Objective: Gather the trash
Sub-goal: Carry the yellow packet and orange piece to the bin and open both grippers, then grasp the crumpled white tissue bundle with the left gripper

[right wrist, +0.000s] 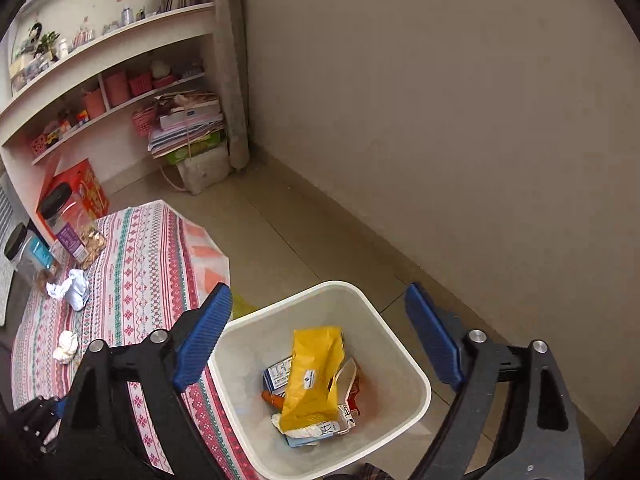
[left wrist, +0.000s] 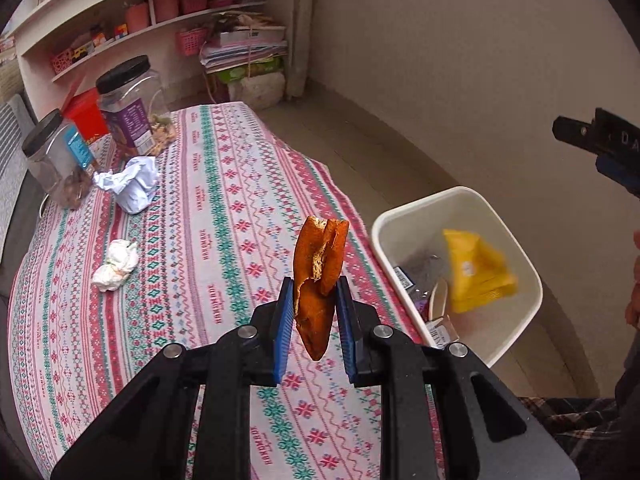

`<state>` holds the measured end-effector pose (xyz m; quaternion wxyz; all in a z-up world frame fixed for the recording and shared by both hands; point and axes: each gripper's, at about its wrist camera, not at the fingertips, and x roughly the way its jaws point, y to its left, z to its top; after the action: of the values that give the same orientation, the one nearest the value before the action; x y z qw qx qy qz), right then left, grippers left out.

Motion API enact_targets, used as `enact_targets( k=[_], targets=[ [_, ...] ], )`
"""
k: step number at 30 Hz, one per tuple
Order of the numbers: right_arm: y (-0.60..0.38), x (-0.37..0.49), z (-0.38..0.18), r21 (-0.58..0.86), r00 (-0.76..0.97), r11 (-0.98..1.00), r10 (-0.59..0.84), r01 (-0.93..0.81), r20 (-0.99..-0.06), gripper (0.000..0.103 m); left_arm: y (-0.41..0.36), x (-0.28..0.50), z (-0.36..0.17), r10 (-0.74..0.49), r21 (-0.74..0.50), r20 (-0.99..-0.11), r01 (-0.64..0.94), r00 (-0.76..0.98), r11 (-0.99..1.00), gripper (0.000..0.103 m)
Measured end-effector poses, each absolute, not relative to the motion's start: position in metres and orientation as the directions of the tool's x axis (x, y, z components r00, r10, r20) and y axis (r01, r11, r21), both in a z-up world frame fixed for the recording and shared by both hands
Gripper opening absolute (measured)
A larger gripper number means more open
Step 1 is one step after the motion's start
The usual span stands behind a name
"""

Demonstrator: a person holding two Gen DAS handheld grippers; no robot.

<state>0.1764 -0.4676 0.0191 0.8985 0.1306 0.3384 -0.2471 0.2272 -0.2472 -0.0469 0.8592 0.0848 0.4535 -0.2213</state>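
Observation:
My left gripper [left wrist: 314,308] is shut on an orange peel [left wrist: 318,280] and holds it above the patterned tablecloth [left wrist: 224,208], left of the white trash bin [left wrist: 516,240]. My right gripper [right wrist: 320,340] is open and empty, directly above the bin [right wrist: 236,356]. A yellow packet [right wrist: 312,376] lies in the bin on other wrappers; it also shows blurred in the left wrist view [left wrist: 476,272]. Two crumpled papers remain on the table: a larger one [left wrist: 132,182] near the jars and a smaller one [left wrist: 116,266]. The right gripper shows at the left wrist view's right edge [left wrist: 600,140].
Two clear jars with black lids [left wrist: 136,108] [left wrist: 56,160] and a red box [left wrist: 86,114] stand at the table's far end. White shelves [left wrist: 120,40] with pink baskets and a stack of papers [left wrist: 244,52] line the back wall. The bin stands on the floor by the table's right edge.

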Motion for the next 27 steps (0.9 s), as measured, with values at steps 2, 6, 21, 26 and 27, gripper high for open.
enact_targets(
  k=[2, 6, 21, 26, 27],
  targets=[
    [-0.474, 0.172, 0.022, 0.092, 0.656, 0.833, -0.356, 0.545, -0.665, 0.088, -0.262, 0.225, -0.048, -0.326, -0.081, -0.824, 0.473, 0.464, 0.877, 0.021],
    [-0.488, 0.163, 0.028, 0.126, 0.665, 0.811, -0.368, 0.571, -0.65, 0.089, -0.295, 0.217, -0.049, -0.354, -0.088, -0.826, 0.519, 0.438, 0.85, 0.022],
    [-0.504, 0.148, 0.033, 0.12, 0.657, 0.789, -0.406, 0.603, -0.636, 0.091, -0.337, 0.203, -0.044, -0.419, -0.116, -0.81, 0.589, 0.41, 0.8, 0.057],
    [-0.484, 0.162, 0.029, 0.078, 0.654, 0.82, -0.392, 0.567, -0.647, 0.094, -0.308, 0.217, -0.052, -0.351, -0.074, -0.83, 0.537, 0.434, 0.84, 0.059],
    [-0.48, 0.165, 0.028, 0.068, 0.652, 0.827, -0.387, 0.558, -0.652, 0.095, -0.301, 0.22, -0.053, -0.337, -0.066, -0.833, 0.526, 0.439, 0.848, 0.059]
  ],
)
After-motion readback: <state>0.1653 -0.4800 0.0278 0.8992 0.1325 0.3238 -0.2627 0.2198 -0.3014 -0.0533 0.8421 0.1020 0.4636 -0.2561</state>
